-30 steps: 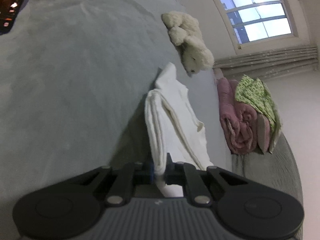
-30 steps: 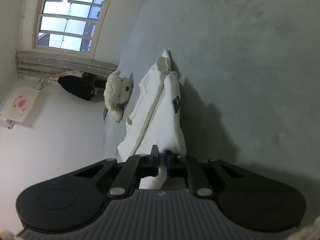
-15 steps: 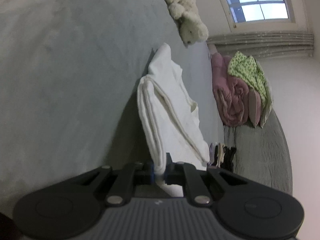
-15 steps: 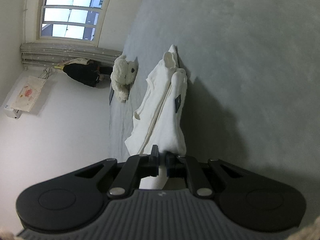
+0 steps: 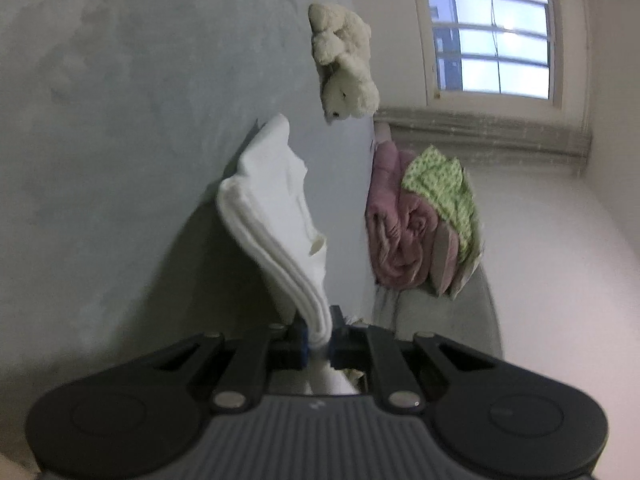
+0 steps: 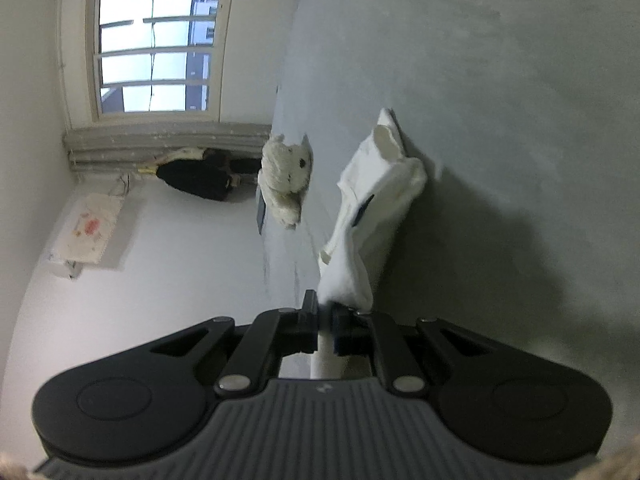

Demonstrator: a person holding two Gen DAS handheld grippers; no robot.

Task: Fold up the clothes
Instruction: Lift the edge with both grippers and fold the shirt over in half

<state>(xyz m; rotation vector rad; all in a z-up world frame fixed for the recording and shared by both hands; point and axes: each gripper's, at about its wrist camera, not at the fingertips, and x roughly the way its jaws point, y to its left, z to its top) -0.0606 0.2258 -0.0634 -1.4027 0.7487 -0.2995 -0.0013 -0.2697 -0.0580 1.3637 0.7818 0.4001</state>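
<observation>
With both the left gripper [image 5: 319,342] and right gripper [image 6: 326,330] fingers clenched on the white garment [image 5: 272,216], uneven lifting over the bed [image 5: 100,120] could undo its folds.

The white garment [image 5: 276,216] has come up off the grey bed cover [image 5: 112,140] at its near end, lifted between the two grippers. Seen from the left gripper [image 5: 318,340], its folded edge now curves more steeply toward the pads, and the window has swung round to stand nearly upright. From the right gripper [image 6: 326,320], the cloth [image 6: 372,208] hangs slacker and bends sideways, and the plush toy [image 6: 286,180] sits closer to it.
</observation>
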